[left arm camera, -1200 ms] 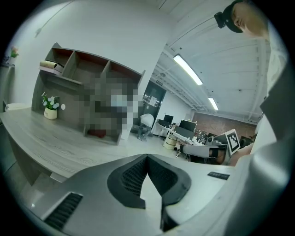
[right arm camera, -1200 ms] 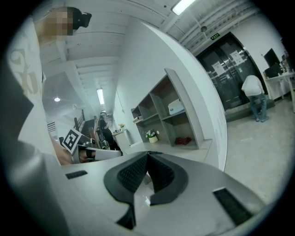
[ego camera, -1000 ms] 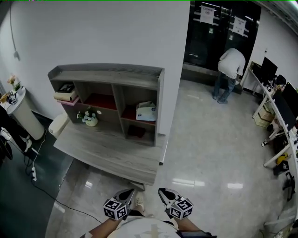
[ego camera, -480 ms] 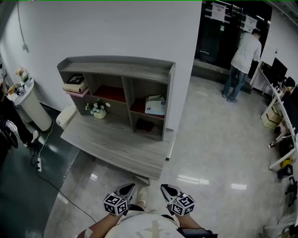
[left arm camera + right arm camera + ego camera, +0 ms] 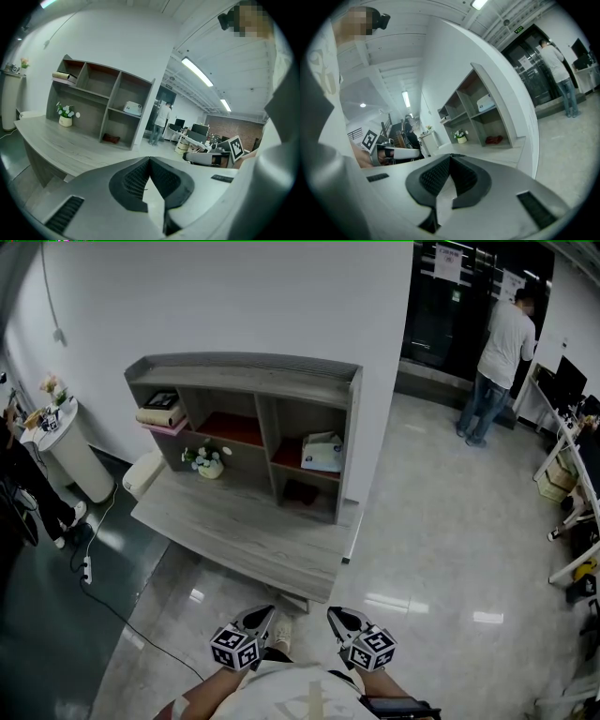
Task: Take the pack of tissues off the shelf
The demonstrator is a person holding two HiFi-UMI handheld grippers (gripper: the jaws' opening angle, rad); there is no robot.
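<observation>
I am holding my left tongs (image 5: 256, 618) and right tongs (image 5: 339, 619) clenched, empty; the pack of tissues (image 5: 322, 454) is lying in the upper-right compartment of the shelf (image 5: 246, 381).

My right gripper (image 5: 450, 158) has its jaws pressed together, nothing between them, and past their tips stands the shelf (image 5: 487, 124), the pack of tissues (image 5: 486, 101) in an upper compartment, a flower pot (image 5: 461, 136) lower down.

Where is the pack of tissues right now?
Head view: the pack of tissues sits in the upper right compartment of the shelf, above a dark red item.
</observation>
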